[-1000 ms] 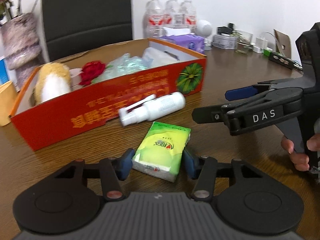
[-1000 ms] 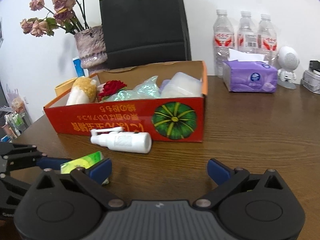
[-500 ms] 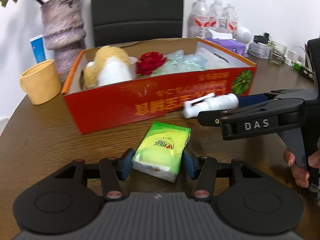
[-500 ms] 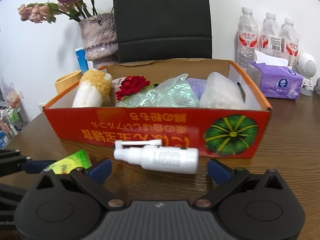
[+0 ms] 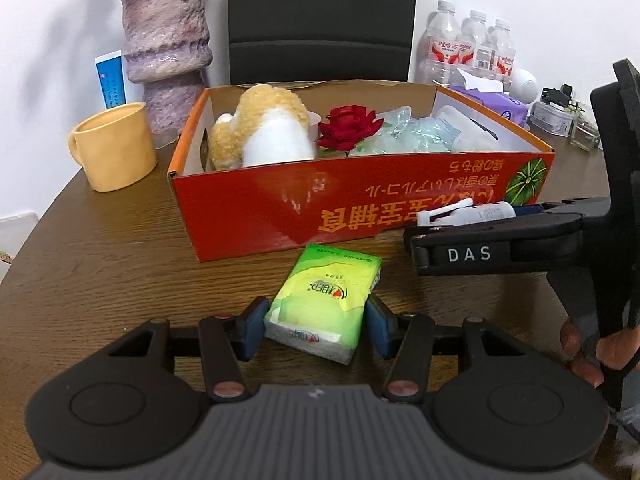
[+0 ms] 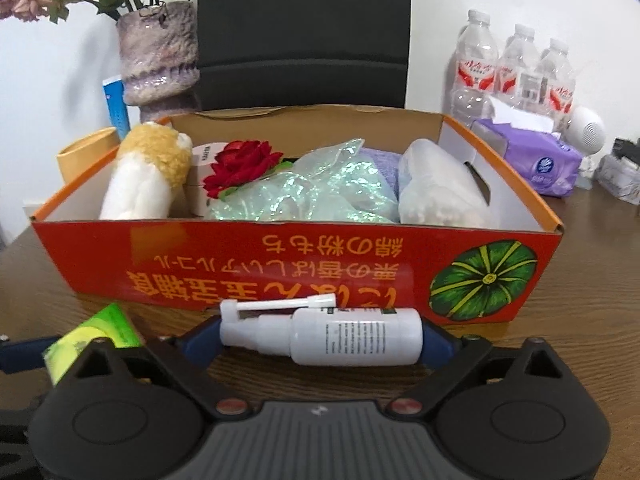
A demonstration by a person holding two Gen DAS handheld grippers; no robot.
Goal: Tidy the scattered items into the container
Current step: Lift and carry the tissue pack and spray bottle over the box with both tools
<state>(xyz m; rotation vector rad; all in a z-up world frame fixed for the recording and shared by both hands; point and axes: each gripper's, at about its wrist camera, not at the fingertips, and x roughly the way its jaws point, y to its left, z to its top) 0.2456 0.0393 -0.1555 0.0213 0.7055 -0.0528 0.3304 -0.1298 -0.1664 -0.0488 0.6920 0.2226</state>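
Your right tongs [image 6: 320, 340] have closed on the bottle [image 6: 320, 332], light and slick; left tongs [image 5: 316, 322] pinch the soft tissues [image 5: 324, 300].

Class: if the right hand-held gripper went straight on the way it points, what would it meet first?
The white spray bottle lying crosswise between its fingers; just behind it, probably the red box front wall.

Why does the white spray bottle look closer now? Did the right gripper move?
Yes. The right gripper moved forward toward the red box; the spray bottle now lies between its jaws.
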